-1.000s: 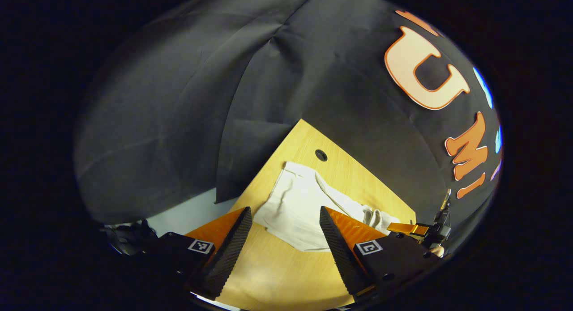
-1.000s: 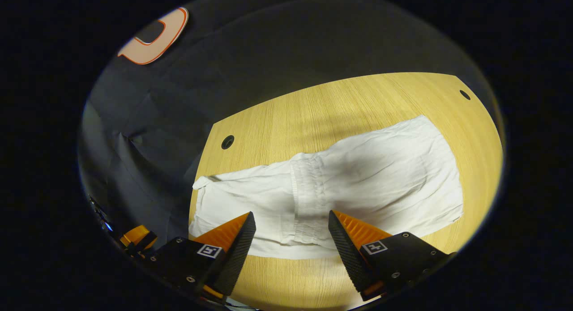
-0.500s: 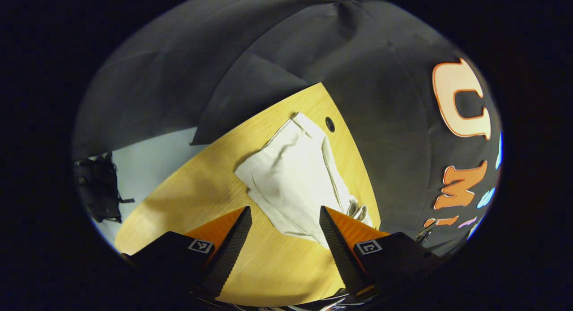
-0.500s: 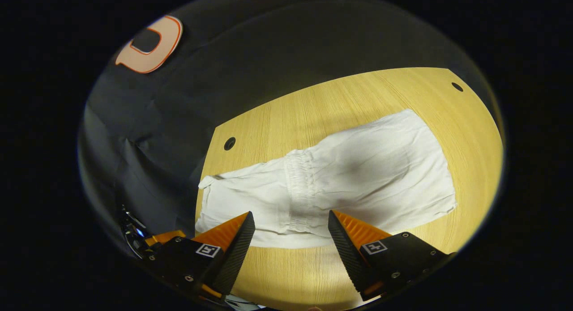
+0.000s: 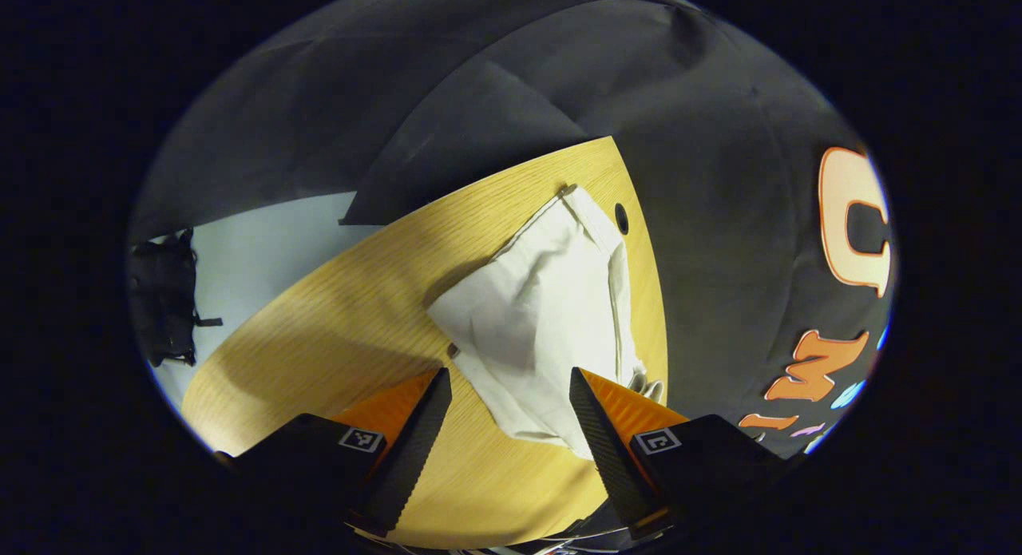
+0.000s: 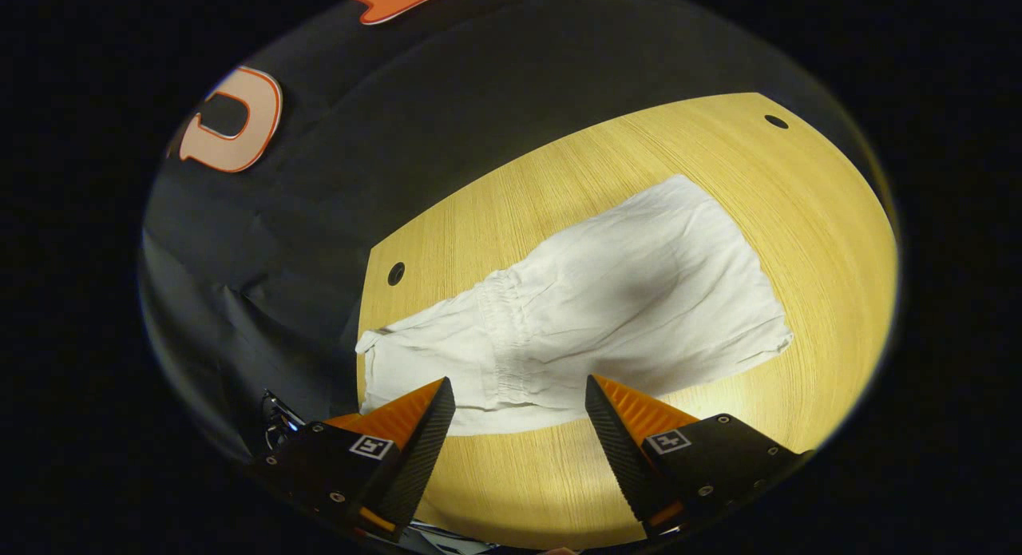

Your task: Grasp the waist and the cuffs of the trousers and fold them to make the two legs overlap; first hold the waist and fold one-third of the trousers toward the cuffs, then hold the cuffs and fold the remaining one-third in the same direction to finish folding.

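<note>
Trousers are seen lying flat on the table, legs overlapped and the waist already folded over onto the legs, its gathered band running across the cloth. The same trousers appear in the left gripper view, near the table's far corner beside a cable hole.

Over the last second both views have swung. In the left gripper view the trousers have been brought from a low, slanted position to one stretching upward, and more bare table is now shown to the left. In the right gripper view the cloth has tilted and slid slightly away from the fingers, which a second ago overlapped its near edge. The cloth itself has not been shifted; its outline and creases are unchanged.

Nothing is held by the left gripper; its fingers are spread wide above the near edge of the cloth. The right gripper is likewise spread and empty, just short of the folded edge.

It is judged that the first fold is done and the grippers are being repositioned. The cuffs remain to be gripped for the last third.
</note>
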Demonstrator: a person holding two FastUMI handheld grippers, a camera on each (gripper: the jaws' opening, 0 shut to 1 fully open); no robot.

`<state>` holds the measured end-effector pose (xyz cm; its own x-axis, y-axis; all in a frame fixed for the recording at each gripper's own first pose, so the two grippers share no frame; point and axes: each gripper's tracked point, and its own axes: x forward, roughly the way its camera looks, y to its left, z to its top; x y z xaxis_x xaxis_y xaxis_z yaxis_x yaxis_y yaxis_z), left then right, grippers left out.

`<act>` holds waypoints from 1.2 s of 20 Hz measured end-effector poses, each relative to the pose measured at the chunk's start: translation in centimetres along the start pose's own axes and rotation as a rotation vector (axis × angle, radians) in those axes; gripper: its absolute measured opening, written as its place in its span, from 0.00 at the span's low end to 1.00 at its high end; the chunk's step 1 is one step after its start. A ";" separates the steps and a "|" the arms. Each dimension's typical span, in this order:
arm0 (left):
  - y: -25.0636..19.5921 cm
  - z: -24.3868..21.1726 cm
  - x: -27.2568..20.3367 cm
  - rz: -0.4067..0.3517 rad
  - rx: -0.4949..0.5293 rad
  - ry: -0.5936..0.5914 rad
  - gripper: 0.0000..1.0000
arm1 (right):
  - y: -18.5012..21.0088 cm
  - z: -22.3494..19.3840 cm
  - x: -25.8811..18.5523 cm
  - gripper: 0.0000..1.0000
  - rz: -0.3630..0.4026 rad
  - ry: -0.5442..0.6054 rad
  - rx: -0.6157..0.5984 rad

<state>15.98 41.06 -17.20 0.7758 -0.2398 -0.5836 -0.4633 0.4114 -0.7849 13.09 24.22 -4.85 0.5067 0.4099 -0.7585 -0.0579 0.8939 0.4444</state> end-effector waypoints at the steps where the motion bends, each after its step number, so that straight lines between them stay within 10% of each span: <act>1: -0.1 0.2 0.1 -0.004 -0.005 0.001 0.98 | -0.2 -0.1 0.0 0.99 -0.001 0.000 0.003; 5: 0.0 0.8 1.0 -0.003 -0.026 0.015 0.96 | 0.2 -0.2 -0.1 0.99 0.033 0.000 0.066; 8: 1.9 0.9 2.1 0.047 -0.076 0.033 0.26 | -0.4 -0.4 -0.1 0.99 0.030 0.003 0.078; 10: 1.8 1.1 3.1 0.028 -0.113 0.007 0.06 | -0.6 -0.7 0.0 0.99 0.026 0.005 0.082; 24: -10.3 2.1 -1.9 -0.169 0.173 -0.197 0.04 | -3.0 -0.2 -2.4 0.99 0.067 -0.027 0.137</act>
<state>20.16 39.14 -7.58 0.9118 -0.1492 -0.3827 -0.2540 0.5275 -0.8107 11.84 20.57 -4.49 0.5286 0.4613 -0.7126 0.0246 0.8308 0.5561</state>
